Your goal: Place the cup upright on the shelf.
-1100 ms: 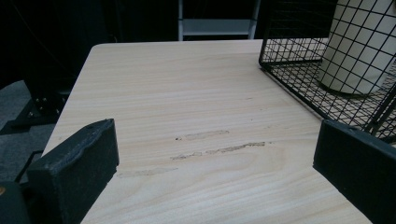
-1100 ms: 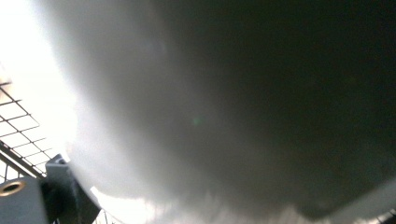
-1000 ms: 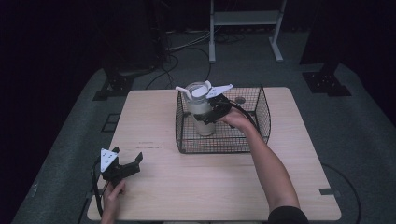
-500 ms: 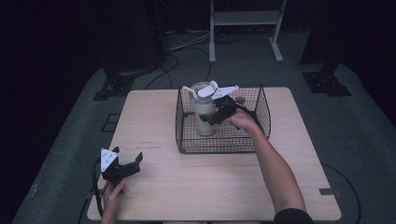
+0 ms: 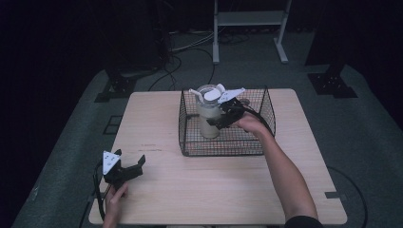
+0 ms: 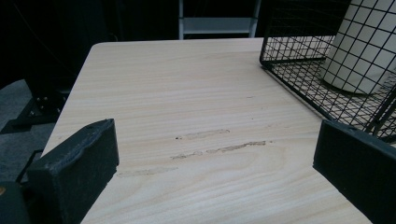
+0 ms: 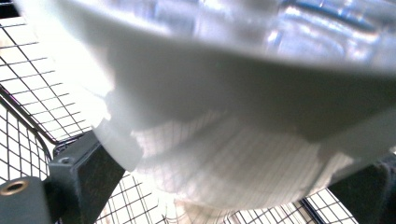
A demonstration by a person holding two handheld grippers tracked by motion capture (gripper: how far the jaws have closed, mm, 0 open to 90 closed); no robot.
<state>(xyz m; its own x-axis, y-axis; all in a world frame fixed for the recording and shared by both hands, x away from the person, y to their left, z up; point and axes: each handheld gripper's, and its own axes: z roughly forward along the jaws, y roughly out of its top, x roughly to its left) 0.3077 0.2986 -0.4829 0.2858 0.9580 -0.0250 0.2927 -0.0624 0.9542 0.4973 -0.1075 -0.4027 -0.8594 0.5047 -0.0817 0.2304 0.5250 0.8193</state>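
Note:
A white container [image 5: 207, 124] with a clear upper part stands in the left half of a black wire basket [image 5: 223, 148] at the table's back middle. My right gripper [image 5: 218, 119] reaches into the basket from the right, and its jaws are shut on the container's side. In the right gripper view the container [image 7: 210, 116] sits very close between the two jaws. My left gripper [image 5: 129, 167] rests open near the table's front left corner with nothing in it. In the left gripper view, the basket [image 6: 289, 51] and the container [image 6: 359, 51] lie ahead to the right.
The light wooden table [image 5: 214, 190] has bare room in front of and left of the basket. Faint scuff marks [image 6: 219, 147] lie ahead of the left gripper. A metal stand [image 5: 249, 28], cables and black stand bases sit on the dark floor behind.
The right gripper and the container have shifted slightly to the right inside the basket. The left gripper has not moved.

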